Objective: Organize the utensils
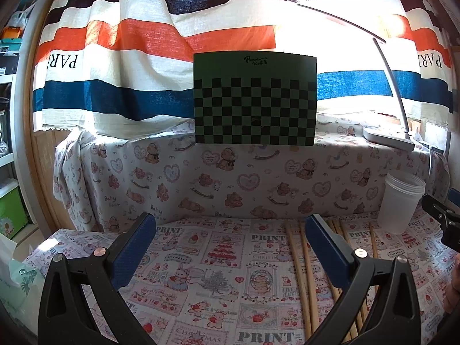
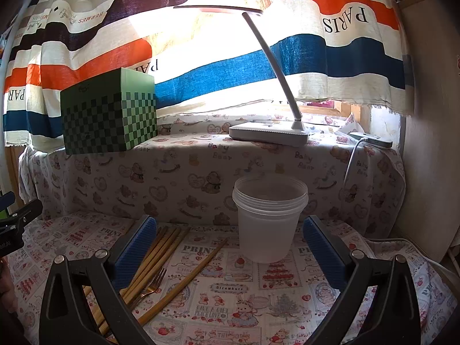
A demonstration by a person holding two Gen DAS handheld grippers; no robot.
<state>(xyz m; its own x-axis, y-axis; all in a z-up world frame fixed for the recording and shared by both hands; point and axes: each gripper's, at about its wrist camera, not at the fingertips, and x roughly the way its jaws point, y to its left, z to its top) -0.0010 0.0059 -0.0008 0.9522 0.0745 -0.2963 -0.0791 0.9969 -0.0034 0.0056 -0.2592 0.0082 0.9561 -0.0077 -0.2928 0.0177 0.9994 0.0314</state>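
Several wooden chopsticks (image 2: 184, 276) lie on the printed tablecloth, with a metal fork (image 2: 152, 286) among them; they also show in the left wrist view (image 1: 304, 270). A translucent plastic cup (image 2: 268, 218) stands upright at the back of the table, seen too in the left wrist view (image 1: 401, 202). My right gripper (image 2: 230, 244) is open and empty, the cup just ahead between its fingers. My left gripper (image 1: 230, 243) is open and empty, chopsticks under its right finger. The right gripper's tip (image 1: 442, 218) shows at that view's right edge.
A cloth-covered ledge (image 2: 201, 155) rises behind the table, carrying a green checkered box (image 2: 109, 115) and a white desk lamp (image 2: 270, 132). A striped curtain hangs behind. A white cable (image 2: 353, 161) runs down at the right by a wall.
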